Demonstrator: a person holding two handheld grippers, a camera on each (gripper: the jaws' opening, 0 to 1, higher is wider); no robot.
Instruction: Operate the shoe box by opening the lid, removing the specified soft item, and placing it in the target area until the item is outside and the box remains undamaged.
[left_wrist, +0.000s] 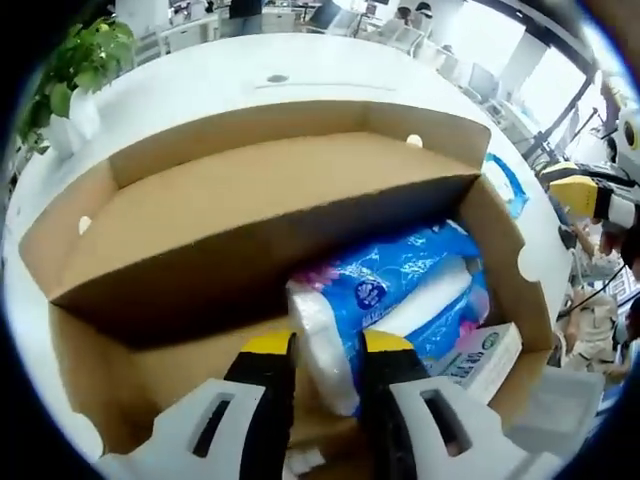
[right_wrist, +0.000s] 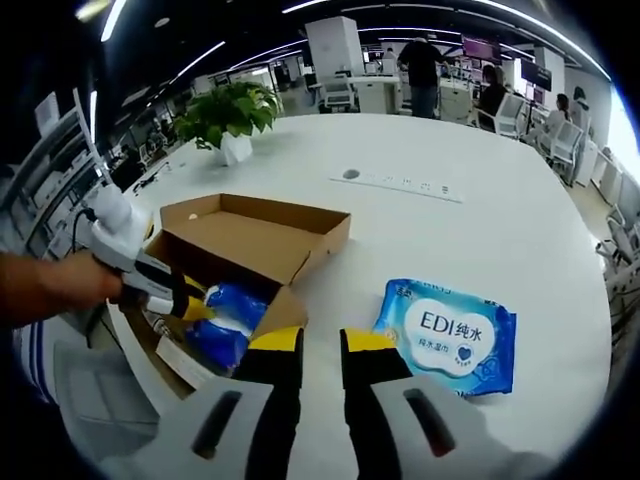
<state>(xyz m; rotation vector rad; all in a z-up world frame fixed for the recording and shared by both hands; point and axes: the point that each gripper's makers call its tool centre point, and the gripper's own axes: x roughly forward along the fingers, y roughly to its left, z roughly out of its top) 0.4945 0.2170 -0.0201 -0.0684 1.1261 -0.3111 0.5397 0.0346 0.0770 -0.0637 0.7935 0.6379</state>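
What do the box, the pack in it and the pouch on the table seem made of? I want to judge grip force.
Box: plain brown cardboard, matte, with folded flaps. Pack: soft rolls, probably tissue, in glossy blue-and-clear plastic film that wrinkles and glints. Pouch: smooth printed plastic film, slightly shiny, likely wet wipes. Left gripper has its jaws around the pack's end.

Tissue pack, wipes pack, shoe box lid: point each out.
tissue pack (left_wrist: 395, 295), left gripper view, blue wrapper.
wipes pack (right_wrist: 448, 335), right gripper view, printed face.
shoe box lid (right_wrist: 255, 232), right gripper view, inner panel.
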